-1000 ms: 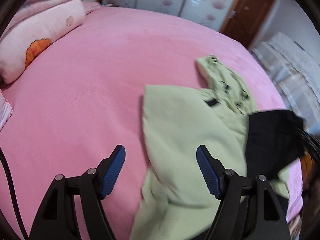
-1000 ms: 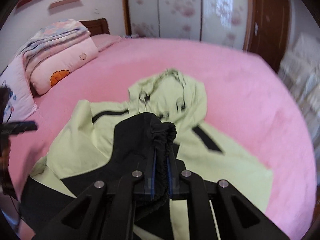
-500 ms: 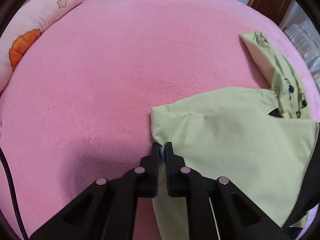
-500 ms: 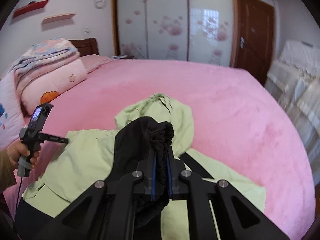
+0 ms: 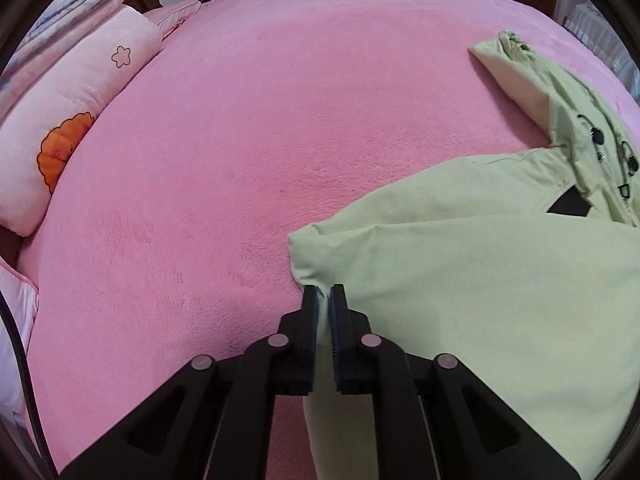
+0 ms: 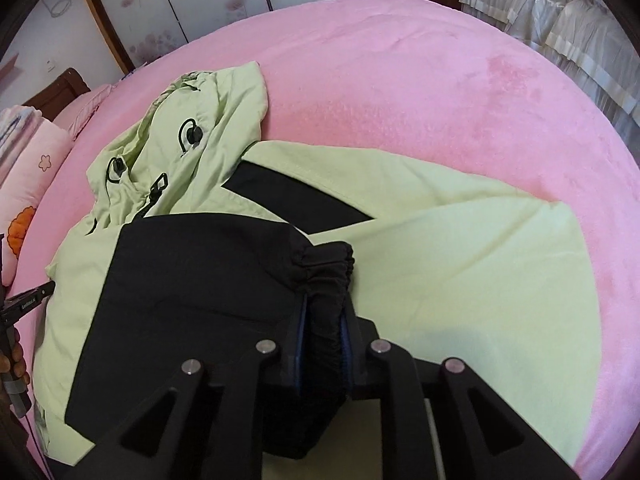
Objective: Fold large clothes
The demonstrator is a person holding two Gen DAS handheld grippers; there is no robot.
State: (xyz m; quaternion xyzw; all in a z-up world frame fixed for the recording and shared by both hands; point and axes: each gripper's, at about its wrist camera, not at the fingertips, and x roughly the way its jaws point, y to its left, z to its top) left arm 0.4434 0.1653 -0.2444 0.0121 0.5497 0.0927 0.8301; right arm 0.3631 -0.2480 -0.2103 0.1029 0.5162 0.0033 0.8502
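A light green hooded jacket (image 6: 460,248) with black panels lies spread on the pink bed (image 6: 400,80). Its hood (image 6: 192,128) points toward the far left. My right gripper (image 6: 324,312) is shut on the gathered black sleeve cuff (image 6: 324,268), which lies folded across the jacket's chest. In the left wrist view my left gripper (image 5: 324,294) is shut on the jacket's left side edge (image 5: 316,264), near a folded corner low on the bed. The jacket body (image 5: 480,280) spreads to the right of it, and the hood (image 5: 560,112) shows at far right.
Pink pillows and folded quilts (image 5: 72,112) are stacked at the bed's left head end. Bare pink bed surface (image 5: 280,120) extends left of the jacket. A covered piece of furniture (image 6: 560,20) stands beyond the bed's right side. Wardrobe doors (image 6: 224,4) line the far wall.
My left gripper went from open to shut on the jacket's left edge. My right gripper, still holding the black cuff, came down and laid the sleeve across the jacket.
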